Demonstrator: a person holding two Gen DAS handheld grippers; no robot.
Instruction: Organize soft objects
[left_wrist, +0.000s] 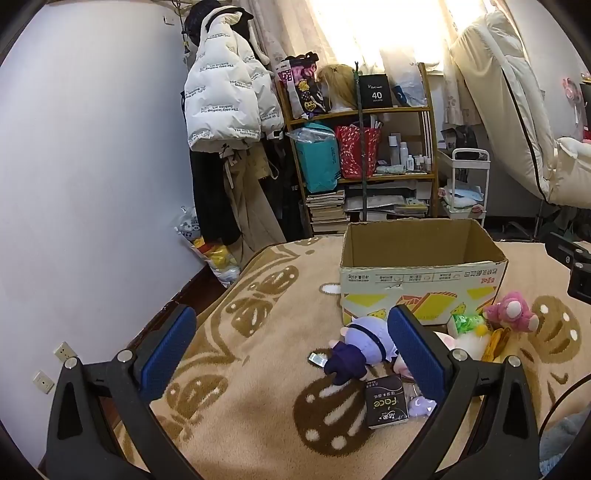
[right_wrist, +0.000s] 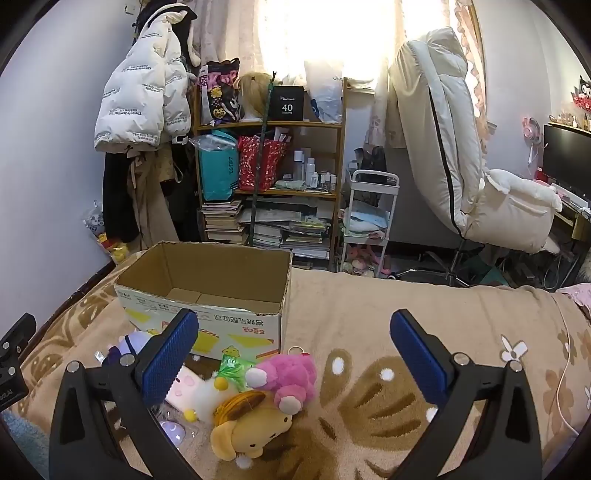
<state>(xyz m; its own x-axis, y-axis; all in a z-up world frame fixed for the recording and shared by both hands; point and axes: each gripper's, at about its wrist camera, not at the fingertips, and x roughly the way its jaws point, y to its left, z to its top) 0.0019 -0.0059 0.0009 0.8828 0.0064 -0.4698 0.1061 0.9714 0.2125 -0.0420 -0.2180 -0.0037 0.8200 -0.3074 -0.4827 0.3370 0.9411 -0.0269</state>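
Note:
An open, empty cardboard box (left_wrist: 421, 273) stands on a beige patterned blanket (left_wrist: 258, 369); it also shows in the right wrist view (right_wrist: 207, 295). Soft toys lie in front of it: a purple plush (left_wrist: 364, 341), a pink plush (right_wrist: 288, 376), a yellow plush (right_wrist: 247, 428) and a white plush (right_wrist: 201, 398). My left gripper (left_wrist: 291, 354) is open above the blanket, left of the toys. My right gripper (right_wrist: 293, 358) is open just above the pink and yellow plush. Neither holds anything.
A black "Face" packet (left_wrist: 386, 402) and a green wrapper (right_wrist: 232, 367) lie among the toys. Behind the bed stand a cluttered wooden shelf (right_wrist: 269, 166), a white trolley (right_wrist: 369, 218), hanging coats (left_wrist: 225, 99) and a cream recliner chair (right_wrist: 480, 177).

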